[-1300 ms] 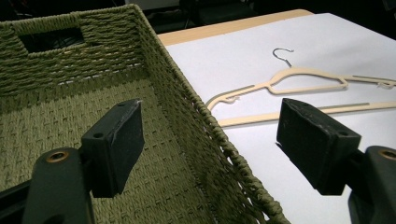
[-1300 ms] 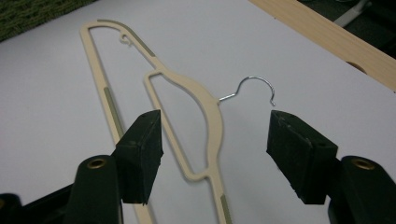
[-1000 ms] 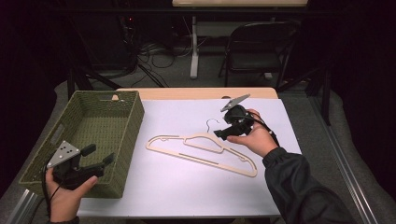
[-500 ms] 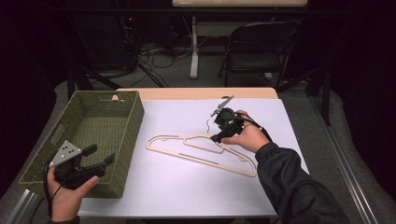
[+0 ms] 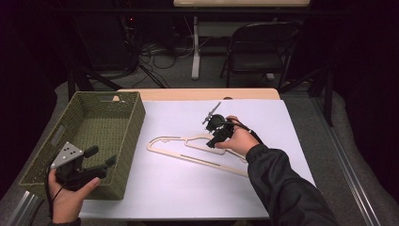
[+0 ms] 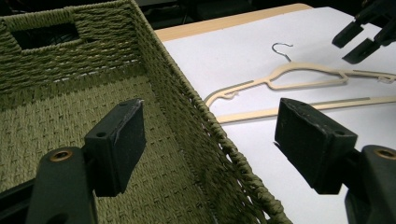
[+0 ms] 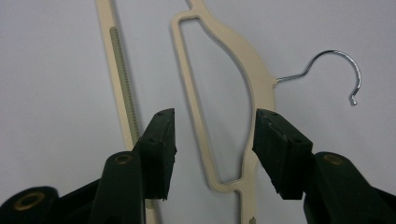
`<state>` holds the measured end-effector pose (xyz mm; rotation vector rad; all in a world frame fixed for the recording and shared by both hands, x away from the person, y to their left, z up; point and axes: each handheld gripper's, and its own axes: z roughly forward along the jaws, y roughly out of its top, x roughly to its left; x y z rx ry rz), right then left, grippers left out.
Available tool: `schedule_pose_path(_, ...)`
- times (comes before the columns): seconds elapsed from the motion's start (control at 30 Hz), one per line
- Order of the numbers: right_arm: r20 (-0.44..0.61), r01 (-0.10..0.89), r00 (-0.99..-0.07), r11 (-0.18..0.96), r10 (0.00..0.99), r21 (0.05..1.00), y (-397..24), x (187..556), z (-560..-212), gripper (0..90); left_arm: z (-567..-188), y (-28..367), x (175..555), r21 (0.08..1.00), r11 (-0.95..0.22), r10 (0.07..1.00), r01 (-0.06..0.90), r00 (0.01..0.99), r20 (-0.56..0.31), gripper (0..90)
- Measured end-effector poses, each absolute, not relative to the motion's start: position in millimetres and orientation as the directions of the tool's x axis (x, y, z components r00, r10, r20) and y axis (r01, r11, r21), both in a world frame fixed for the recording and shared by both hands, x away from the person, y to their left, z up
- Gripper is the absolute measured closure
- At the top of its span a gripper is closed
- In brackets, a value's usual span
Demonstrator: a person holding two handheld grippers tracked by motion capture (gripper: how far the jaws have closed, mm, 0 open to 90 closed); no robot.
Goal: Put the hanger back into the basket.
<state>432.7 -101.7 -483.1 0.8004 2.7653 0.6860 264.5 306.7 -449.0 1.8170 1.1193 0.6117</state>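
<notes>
A beige flat hanger (image 5: 188, 149) with a metal hook (image 7: 336, 60) lies on the white table cover. My right gripper (image 5: 215, 137) points down at the hanger's neck. Its jaws have just been closing and stand open on either side of the hanger's shoulder bar (image 7: 254, 88), pads clear of it. The right gripper (image 6: 359, 39) also hangs above the hanger (image 6: 299, 77) in the left gripper view. My left gripper (image 5: 102, 156) is held open and empty over the near right corner of a green woven basket (image 5: 134, 127), its jaws straddling the basket rim (image 6: 196, 116).
The white cover (image 5: 188, 193) spans the table, with a wooden strip (image 5: 197, 94) along the far edge. A folding chair (image 5: 263, 47) and cables stand on the floor behind. The basket's bottom (image 6: 56, 116) holds nothing.
The right gripper has come down and left onto the hanger's neck, and its jaws have narrowed. The left gripper and the hanger have stayed where they were.
</notes>
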Motion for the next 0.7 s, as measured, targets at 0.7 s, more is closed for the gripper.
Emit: schedule_pose_path(0.7, -0.009, 0.463, -0.879, 0.856, 0.477, 0.228, -95.8, 441.1, -504.7, 57.2, -451.8, 303.8, 266.0, 0.869, -0.204, 0.881, 0.45, 0.471, -0.038, 24.3)
